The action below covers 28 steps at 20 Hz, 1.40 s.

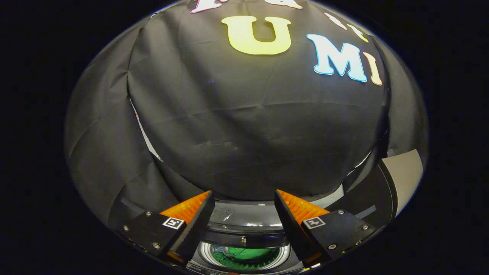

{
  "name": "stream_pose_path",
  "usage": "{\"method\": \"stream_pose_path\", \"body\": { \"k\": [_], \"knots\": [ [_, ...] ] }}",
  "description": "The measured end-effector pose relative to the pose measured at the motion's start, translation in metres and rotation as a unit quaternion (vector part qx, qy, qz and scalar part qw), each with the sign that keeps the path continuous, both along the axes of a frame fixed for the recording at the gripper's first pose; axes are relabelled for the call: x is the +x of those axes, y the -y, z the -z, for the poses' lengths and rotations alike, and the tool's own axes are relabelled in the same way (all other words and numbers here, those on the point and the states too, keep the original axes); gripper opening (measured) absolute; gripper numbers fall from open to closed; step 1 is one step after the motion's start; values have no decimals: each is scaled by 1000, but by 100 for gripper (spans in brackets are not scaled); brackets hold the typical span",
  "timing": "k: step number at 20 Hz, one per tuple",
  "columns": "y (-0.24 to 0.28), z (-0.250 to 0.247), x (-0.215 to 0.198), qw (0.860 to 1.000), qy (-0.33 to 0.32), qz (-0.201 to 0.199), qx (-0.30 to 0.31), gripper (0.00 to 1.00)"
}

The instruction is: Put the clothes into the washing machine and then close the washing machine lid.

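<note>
My gripper [243, 196] is open, its two fingers spread wide with nothing between them. Below and between the fingers lies the top of the washing machine [244, 219], seen from above. Its round drum opening [246, 255] shows beneath the fingers, ringed by a pale rim, with a green garment [246, 256] down inside it. The raised lid [386, 191] stands to the right of the right finger, a dark curved panel with a light grey edge. The fingers hang above the machine and touch nothing.
The booth's black cloth wall [252, 130] rises just beyond the machine and wraps around both sides. A thin pale gap [147, 139] shows in the cloth at the left.
</note>
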State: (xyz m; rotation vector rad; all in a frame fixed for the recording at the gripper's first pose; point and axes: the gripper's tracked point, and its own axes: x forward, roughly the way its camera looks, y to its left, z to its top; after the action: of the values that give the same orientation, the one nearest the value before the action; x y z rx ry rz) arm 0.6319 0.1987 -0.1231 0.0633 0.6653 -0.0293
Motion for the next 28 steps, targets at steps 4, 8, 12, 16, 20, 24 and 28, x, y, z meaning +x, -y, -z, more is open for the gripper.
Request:
{"method": "stream_pose_path", "body": {
  "k": [4,8,12,16,20,24,28],
  "knots": [
    [-2,2,-14,1000,10,-1,0,97],
    [-3,6,-27,1000,11,-2,0,97],
    [-6,10,-41,1000,16,-3,-1,97],
    [-7,19,-57,1000,15,3,-4,97],
    [-10,30,-82,1000,4,5,-2,97],
    [-8,51,-110,1000,-7,19,9,96],
    [-8,71,-132,999,-12,42,30,96]
  ]
}}
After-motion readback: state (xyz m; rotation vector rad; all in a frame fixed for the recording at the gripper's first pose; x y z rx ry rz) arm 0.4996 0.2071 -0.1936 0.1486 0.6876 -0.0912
